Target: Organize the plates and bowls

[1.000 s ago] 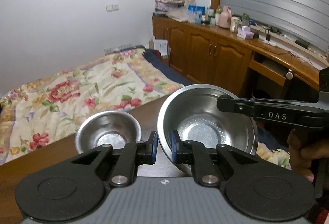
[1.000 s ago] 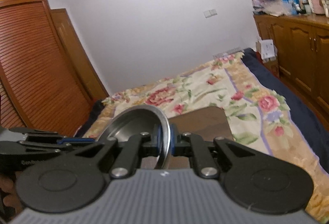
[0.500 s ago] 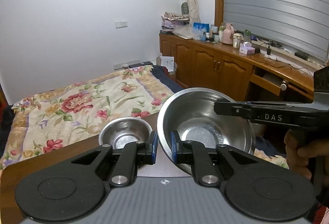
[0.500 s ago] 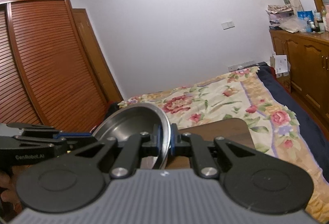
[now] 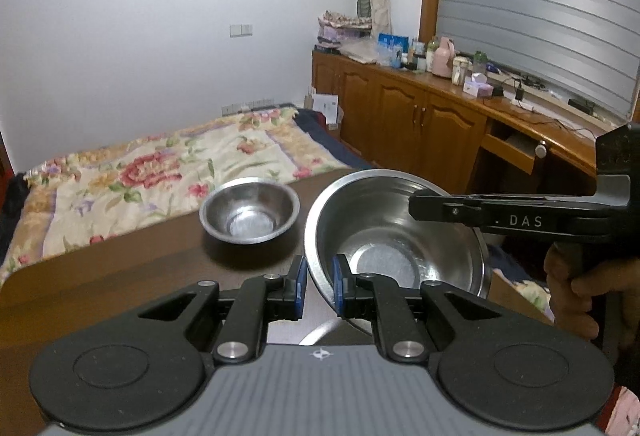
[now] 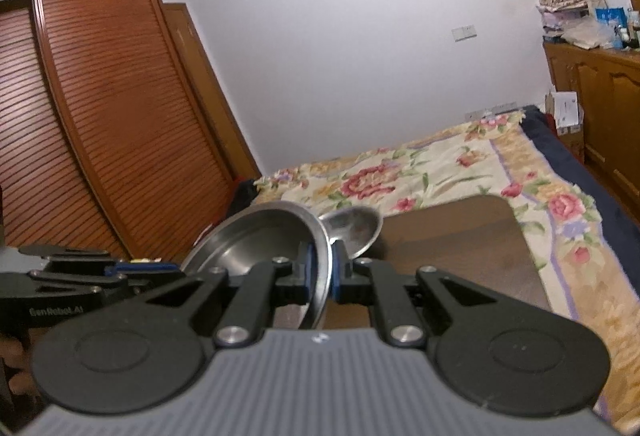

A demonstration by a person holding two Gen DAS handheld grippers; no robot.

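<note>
A dark brown wooden table (image 5: 120, 276) with rounded corners is sitting right up against a bed covered in a flowery quilt (image 5: 140, 171). One small steel bowl (image 5: 250, 209) is resting upright on the tabletop, near the far edge. The rest of the tabletop is showing plain wood grain.
</note>
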